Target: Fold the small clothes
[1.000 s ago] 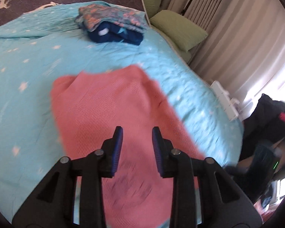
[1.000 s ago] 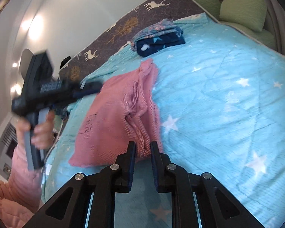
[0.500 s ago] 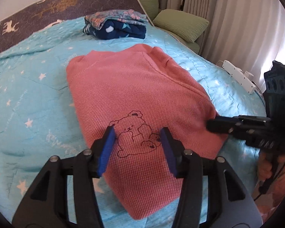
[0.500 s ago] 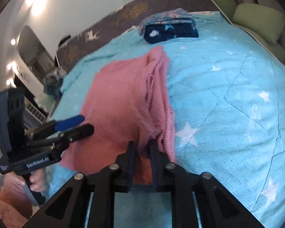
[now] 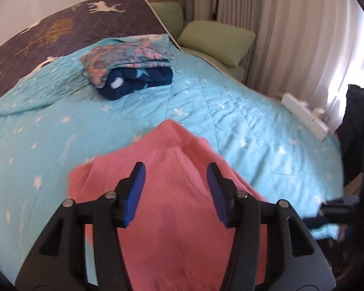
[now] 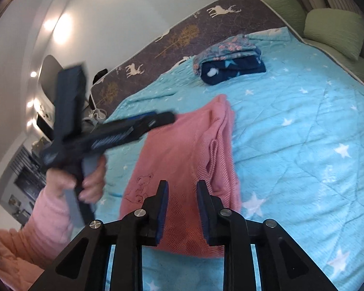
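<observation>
A pink knit top (image 6: pixel 182 150) with a small bear drawing lies on the turquoise star quilt (image 6: pixel 303 131), its right side folded over in a ridge. My right gripper (image 6: pixel 182 184) hovers over the top's near hem. Its jaws are opening, and the cloth lies under them, not pinched. My left gripper (image 5: pixel 175 167) is open above the pink top (image 5: pixel 172 218) with nothing between its blue pads. In the right wrist view a hand in a pink sleeve holds the left gripper (image 6: pixel 166 118) over the top's left edge. The right gripper's tip (image 5: pixel 337 209) shows blurred at the right of the left wrist view.
A folded stack of floral and navy clothes (image 5: pixel 131 68) sits farther up the quilt near the deer-print mattress cover (image 5: pixel 60 29). Green pillows (image 5: pixel 216 38) and curtains line the far side. A white power strip (image 5: pixel 305 116) lies past the bed's right edge.
The right gripper's jaws have parted and let go of the pink fold they pinched. The left gripper has opened wider and swung across the top, now facing its far end.
</observation>
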`<state>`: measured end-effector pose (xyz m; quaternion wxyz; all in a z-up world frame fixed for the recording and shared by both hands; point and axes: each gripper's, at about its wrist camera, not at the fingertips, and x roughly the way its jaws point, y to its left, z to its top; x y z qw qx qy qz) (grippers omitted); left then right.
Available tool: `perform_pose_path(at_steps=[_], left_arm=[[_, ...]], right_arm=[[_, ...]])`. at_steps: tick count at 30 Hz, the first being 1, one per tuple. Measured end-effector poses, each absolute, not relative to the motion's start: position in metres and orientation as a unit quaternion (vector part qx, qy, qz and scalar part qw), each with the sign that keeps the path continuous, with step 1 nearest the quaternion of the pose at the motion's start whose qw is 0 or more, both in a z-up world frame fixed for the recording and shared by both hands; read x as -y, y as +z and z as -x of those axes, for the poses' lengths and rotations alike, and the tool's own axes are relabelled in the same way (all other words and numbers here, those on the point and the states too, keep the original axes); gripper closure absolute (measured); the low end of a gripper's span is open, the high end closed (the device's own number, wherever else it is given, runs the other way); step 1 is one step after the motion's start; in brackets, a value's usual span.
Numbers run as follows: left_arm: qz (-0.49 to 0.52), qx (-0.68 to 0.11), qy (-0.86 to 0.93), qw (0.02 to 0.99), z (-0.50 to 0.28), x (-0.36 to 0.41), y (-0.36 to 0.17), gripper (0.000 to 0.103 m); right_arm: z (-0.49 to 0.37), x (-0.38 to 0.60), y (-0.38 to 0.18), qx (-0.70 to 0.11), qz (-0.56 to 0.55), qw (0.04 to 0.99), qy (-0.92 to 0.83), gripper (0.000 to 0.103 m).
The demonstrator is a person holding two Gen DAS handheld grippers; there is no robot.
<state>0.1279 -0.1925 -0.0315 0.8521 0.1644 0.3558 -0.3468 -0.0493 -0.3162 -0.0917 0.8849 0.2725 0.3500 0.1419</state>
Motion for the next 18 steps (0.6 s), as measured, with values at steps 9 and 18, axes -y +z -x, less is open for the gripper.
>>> perform_pose_path(at_steps=[9,18], left_arm=[[-0.06,-0.412,-0.261,0.871,-0.172,0.126,-0.073,0.049],[-0.025,-0.405,-0.291,0.867,-0.146,0.111,-0.063,0.049]], right_arm=[[0.041,0.318,-0.115,-0.395,-0.232,0.883,0.105,0.078],[-0.039,0.339,-0.08,-0.361,-0.224,0.894,0.145,0.077]])
